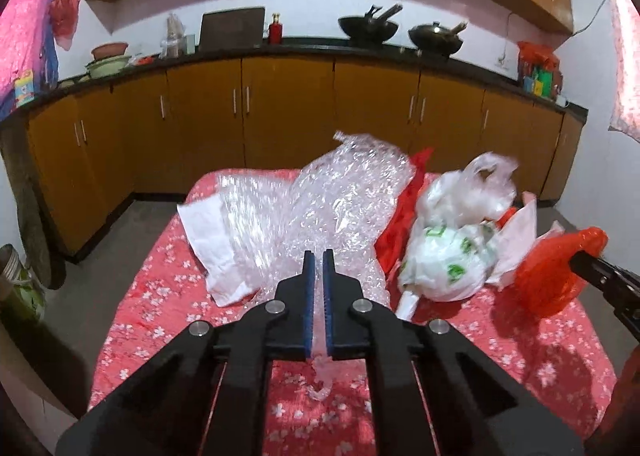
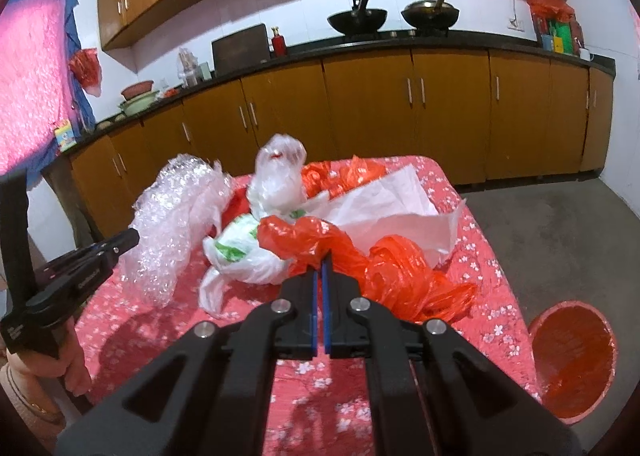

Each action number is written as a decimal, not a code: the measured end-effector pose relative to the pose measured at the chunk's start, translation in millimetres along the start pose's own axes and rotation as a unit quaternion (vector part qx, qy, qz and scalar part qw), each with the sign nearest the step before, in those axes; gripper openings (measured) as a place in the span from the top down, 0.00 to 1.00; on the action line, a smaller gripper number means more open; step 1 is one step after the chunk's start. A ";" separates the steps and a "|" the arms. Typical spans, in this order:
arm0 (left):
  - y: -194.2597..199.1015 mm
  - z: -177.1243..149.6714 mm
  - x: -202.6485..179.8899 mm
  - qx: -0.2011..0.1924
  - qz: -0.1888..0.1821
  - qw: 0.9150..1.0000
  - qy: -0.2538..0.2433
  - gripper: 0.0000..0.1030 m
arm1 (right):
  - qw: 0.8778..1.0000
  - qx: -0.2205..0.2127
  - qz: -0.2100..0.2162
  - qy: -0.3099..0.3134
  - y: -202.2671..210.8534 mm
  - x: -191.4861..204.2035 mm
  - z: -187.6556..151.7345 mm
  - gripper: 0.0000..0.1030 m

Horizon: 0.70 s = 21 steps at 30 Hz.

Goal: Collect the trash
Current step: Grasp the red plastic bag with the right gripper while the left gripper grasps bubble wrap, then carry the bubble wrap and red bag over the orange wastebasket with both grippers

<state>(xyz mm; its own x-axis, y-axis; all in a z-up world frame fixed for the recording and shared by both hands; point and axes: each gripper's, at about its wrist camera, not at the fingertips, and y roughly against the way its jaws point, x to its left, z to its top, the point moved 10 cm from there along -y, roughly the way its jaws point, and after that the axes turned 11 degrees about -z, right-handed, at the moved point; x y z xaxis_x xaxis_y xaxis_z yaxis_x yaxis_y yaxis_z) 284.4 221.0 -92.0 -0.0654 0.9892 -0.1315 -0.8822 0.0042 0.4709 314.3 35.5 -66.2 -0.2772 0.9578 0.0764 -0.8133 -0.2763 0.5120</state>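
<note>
Trash lies on a table with a red flowered cloth (image 1: 160, 296) (image 2: 480, 256). My left gripper (image 1: 318, 256) is shut on a sheet of clear bubble wrap (image 1: 328, 195), which also shows in the right wrist view (image 2: 172, 215). My right gripper (image 2: 321, 264) is shut on a red plastic bag (image 2: 380, 268); in the left wrist view that bag (image 1: 552, 276) hangs from the right gripper (image 1: 580, 256). Between them lie a white bag with green print (image 1: 448, 260) (image 2: 236, 252), a clear white bag (image 1: 468, 191) (image 2: 276, 175) and white paper (image 1: 208, 240) (image 2: 400, 207).
A red bin (image 2: 572, 360) lined with a red bag stands on the floor right of the table. Brown kitchen cabinets (image 1: 280, 107) with a dark counter run behind, with two woks (image 2: 356, 19) on it. Another red bag (image 1: 404, 207) lies under the pile.
</note>
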 end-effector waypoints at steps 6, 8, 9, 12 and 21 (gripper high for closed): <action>21.4 24.4 -9.9 -0.031 -0.011 0.999 -0.008 0.98 | 0.999 -0.029 0.016 -0.004 23.4 0.8 18.7 0.97; 25.1 30.5 -10.5 -0.039 -0.010 0.999 -0.012 0.99 | 0.999 -0.034 0.017 -0.006 28.1 0.2 22.8 0.97; 24.7 30.5 -9.8 -0.039 -0.008 0.999 -0.012 0.99 | 0.999 -0.038 0.018 -0.006 31.1 -0.6 24.9 0.97; 17.0 22.4 -1.6 -0.026 0.001 1.000 -0.003 0.99 | 0.999 -0.041 0.019 -0.007 35.7 -1.2 26.4 0.97; 17.3 6.6 -8.4 -0.008 -0.015 1.000 -0.002 1.00 | 0.999 -0.038 0.013 -0.012 36.9 -4.3 27.1 0.97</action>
<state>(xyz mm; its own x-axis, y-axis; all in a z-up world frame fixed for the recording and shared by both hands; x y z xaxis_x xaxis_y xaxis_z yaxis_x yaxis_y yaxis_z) 272.8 213.8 -77.0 -0.0368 0.9892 -0.1422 -0.8912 0.0319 0.4525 299.4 23.4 -24.4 -0.2872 0.9515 0.1103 -0.8429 -0.3058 0.4428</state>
